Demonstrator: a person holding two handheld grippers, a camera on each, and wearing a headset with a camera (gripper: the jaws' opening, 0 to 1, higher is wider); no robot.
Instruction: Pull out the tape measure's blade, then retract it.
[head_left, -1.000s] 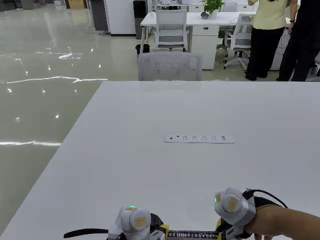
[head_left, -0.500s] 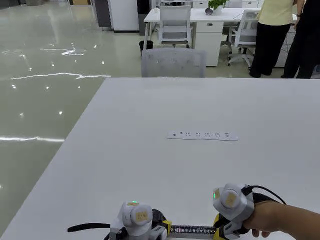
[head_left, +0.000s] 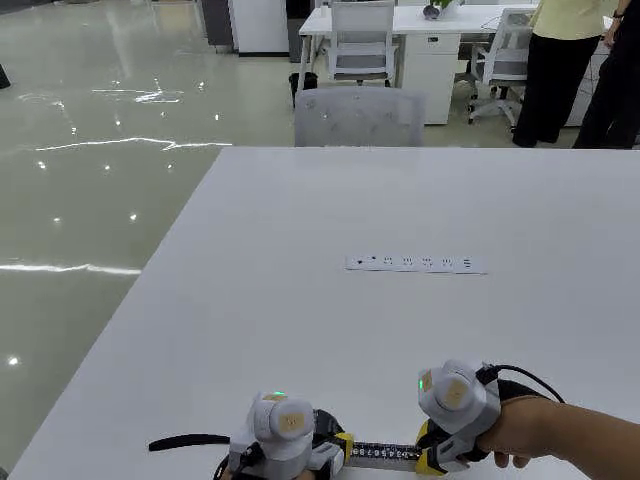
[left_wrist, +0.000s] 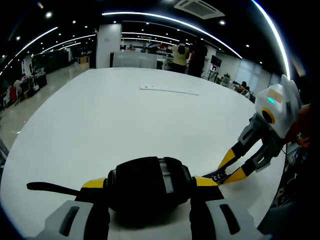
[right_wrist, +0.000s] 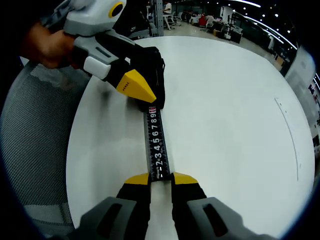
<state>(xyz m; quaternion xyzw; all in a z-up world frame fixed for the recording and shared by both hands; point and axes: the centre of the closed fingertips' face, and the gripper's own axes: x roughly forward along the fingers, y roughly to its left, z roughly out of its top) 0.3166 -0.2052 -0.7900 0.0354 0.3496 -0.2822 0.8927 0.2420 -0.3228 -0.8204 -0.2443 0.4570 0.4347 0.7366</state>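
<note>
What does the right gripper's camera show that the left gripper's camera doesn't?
Right gripper view: the printed numbers on the pulled-out blade, and a mesh chair. Left gripper view: the black strap lying by the tape measure case. Both: the blade stretched between the left gripper, shut on the case, and the right gripper, pinching its tip.

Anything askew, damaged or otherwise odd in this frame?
Nothing stands out. The left gripper holds the tape measure case, and the blade runs straight and unkinked over the white table to the right gripper, which pinches its tip.
</note>
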